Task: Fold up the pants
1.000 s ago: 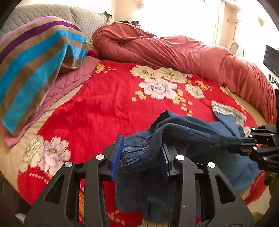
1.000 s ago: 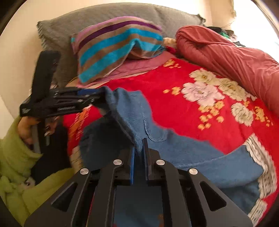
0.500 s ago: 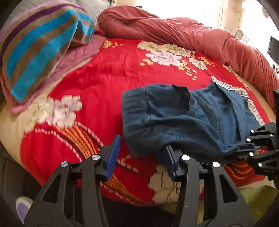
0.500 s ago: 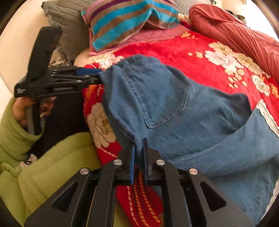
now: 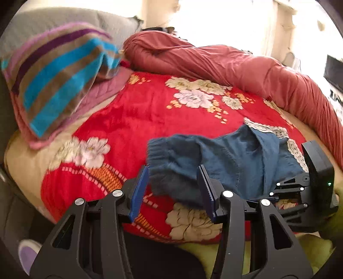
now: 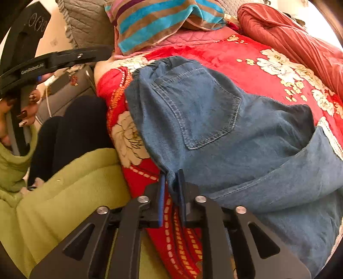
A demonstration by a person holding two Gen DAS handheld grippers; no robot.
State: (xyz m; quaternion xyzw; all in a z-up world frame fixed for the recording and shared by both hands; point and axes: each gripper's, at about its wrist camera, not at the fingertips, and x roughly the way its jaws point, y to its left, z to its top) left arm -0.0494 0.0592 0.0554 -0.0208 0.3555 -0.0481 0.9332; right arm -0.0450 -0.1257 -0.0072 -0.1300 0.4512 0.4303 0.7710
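The bed [image 5: 133,120], spread with a red floral blanket [image 6: 268,53], carries the blue denim pants [image 6: 203,120]. They are laid across its near edge, the elastic waistband toward the striped pillow [image 6: 158,19] and the back pocket [image 6: 199,107] facing up. A rolled red quilt [image 5: 225,64] lies along the far side, well apart from the garment.

The step in hand is judged to be the setting down and release of the pants before a fold. It is done well if the denim is let settle flat, wrinkles are drawn out toward the hems, and fresh holds are taken at the waistband and at a leg edge, so that one half can be carried squarely over the other.

The left tool [image 5: 173,188] is seen with its jaws apart, hovering at the waistband corner, the pads not pressing it. The right tool [image 6: 171,193] has just been opening: its jaws stand slightly apart, a fold of the seat edge between them, only loosely touched.
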